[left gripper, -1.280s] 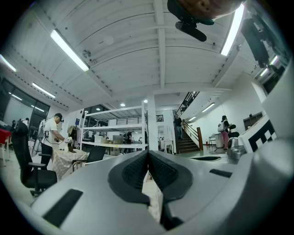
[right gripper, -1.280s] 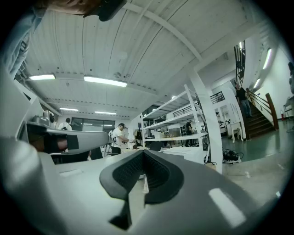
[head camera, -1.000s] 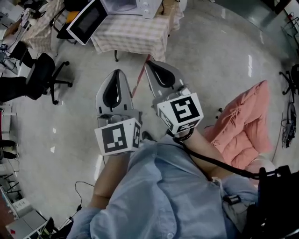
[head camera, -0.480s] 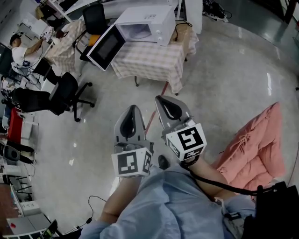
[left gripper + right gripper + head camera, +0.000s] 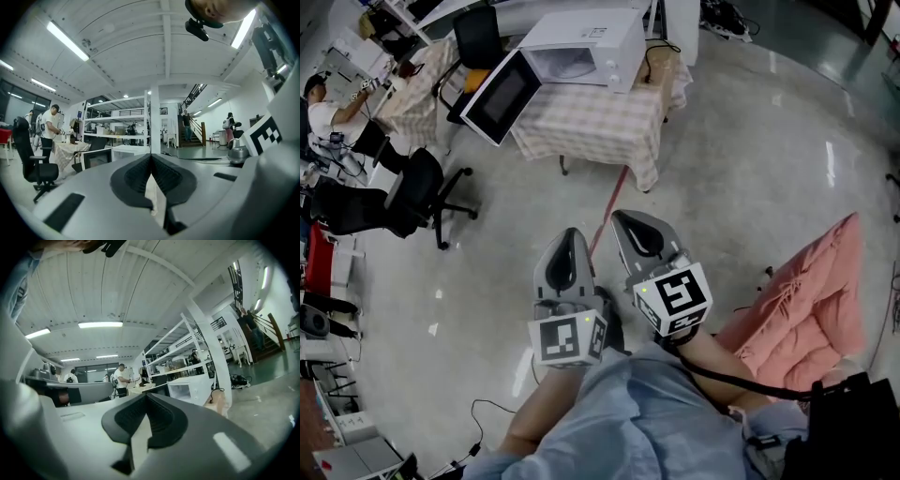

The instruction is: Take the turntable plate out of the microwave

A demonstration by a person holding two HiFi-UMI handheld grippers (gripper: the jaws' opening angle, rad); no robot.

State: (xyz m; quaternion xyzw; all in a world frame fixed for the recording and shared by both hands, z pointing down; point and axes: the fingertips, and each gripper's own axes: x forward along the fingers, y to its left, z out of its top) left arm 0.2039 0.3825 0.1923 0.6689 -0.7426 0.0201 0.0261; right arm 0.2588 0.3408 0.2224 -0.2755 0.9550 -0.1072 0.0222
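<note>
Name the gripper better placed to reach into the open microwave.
Right, narrowly. The right gripper sits slightly nearer the microwave, and its open door juts out on the side of the left gripper. Both are shut, empty and far from it.

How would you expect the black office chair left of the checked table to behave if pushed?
The black office chair would likely roll readily: its star base stands on smooth, shiny floor. Pushed high on the backrest, it might swivel or tip instead.
</note>
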